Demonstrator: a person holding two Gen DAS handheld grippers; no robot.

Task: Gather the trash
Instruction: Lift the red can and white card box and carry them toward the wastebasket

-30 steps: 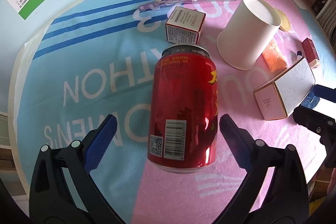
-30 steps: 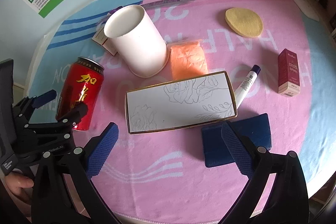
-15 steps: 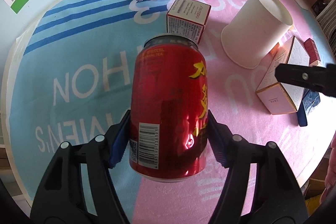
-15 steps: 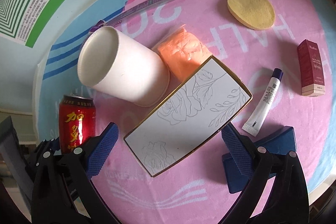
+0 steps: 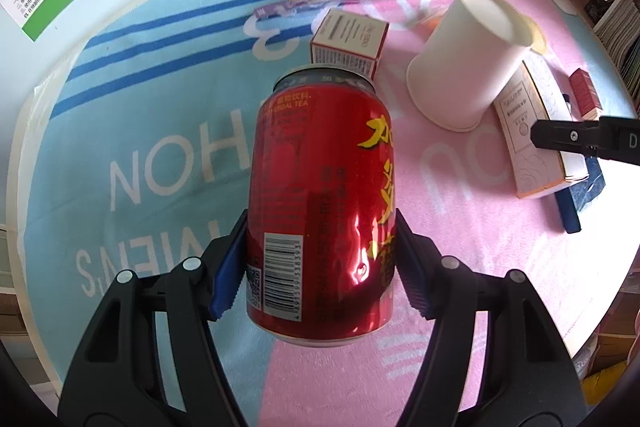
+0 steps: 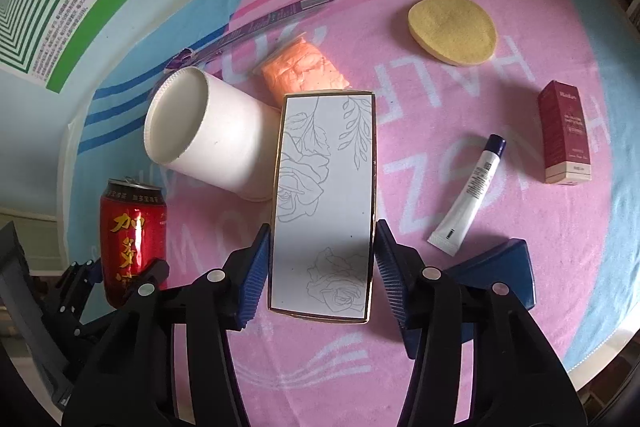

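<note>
Can (image 5: 320,203) sits between the left gripper's (image 5: 320,267) blue pads, which press its sides; its long axis runs straight away from the gripper, top end far. Box (image 6: 324,203) lies between the right gripper's (image 6: 320,267) pads, which have just been closing and now sit at its long edges; its length also points away from the gripper. Beyond the box, left, a cup (image 6: 208,135) lies on its side, mouth showing nothing inside. Tube (image 6: 468,191) lies to the box's right.

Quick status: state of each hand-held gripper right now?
Left hand-held gripper: closed on the red can.
Right hand-held gripper: just closed onto the rose-print box.
</note>
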